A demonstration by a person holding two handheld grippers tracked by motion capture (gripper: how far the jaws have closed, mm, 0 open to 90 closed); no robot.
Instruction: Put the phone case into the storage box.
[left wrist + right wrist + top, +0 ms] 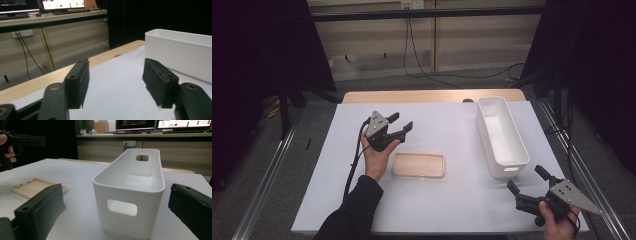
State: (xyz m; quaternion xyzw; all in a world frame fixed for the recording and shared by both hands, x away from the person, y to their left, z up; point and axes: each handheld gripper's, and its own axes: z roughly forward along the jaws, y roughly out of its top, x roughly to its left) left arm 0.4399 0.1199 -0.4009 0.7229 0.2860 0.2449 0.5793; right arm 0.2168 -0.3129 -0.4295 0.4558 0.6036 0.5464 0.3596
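Risking a missed grab of the phone case (418, 165) at four o'clock of the half-spread, empty left gripper (398, 125), with the right gripper (525, 180) spread idle by the white bin (511, 162).

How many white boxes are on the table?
1. The white box stands on the white sheet at the table's right side, empty, right of the beige phone case and just beyond the right gripper. Nothing big enough to hide another.

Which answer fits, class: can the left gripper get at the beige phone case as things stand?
Probably yes. The left gripper is held just above and beside the phone case, fingers apart and empty, and nothing lies between them on the white sheet.
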